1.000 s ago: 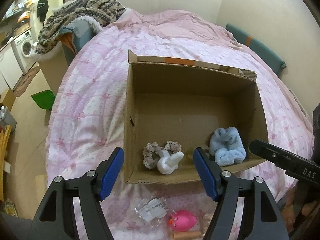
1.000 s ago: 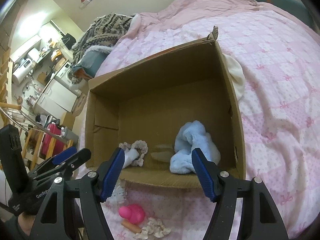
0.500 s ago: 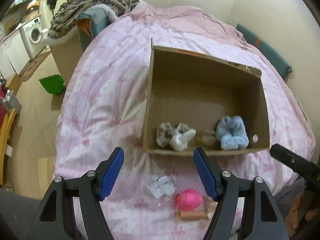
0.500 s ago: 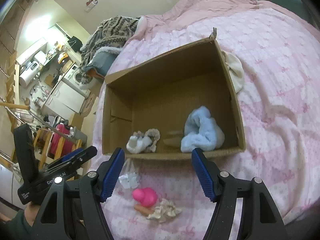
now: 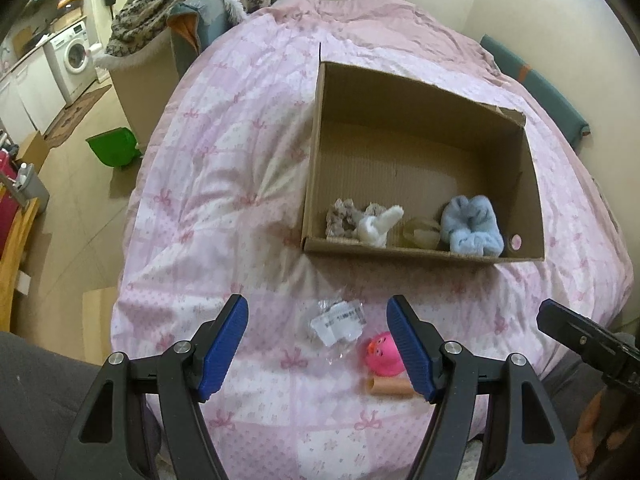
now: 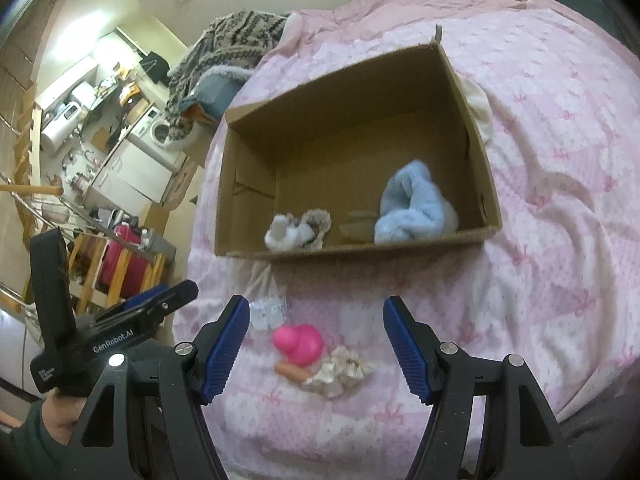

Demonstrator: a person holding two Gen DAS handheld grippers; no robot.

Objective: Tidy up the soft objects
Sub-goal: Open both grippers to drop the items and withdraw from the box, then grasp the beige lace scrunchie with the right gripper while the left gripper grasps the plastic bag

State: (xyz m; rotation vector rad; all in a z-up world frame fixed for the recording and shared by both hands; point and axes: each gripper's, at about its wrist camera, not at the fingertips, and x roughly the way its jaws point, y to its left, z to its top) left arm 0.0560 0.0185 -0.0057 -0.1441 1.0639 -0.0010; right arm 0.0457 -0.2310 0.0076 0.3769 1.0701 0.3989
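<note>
A: Checking both claws: left gripper stood open, nothing between its blue pads. Right gripper was the same, jaws spread and empty.

B: Where was the loose stuff relative to them?

A: On the pink bow-print quilt, near side of the cardboard box. In the left view the clear plastic packet with a white label lay between the left fingertips, slightly beyond them. The pink rubber duck sat just inside the right-hand pad, partly hidden by it, with a tan cylinder touching its near side.

B: And from the right claw?

A: The duck sat between the right fingers, left of centre. The cream ruffled scrunchie lay just beside it on the near right, against the cylinder. The packet was by the left-hand pad. Neither claw touched any of it.

B: Box contents?

A: All along the near wall: a beige lace scrunchie with a white furry piece against it, a translucent yellowish item, a light blue fluffy scrunchie, and a small round pink thing in the corner. Couldn't tell what that last one was.
</note>
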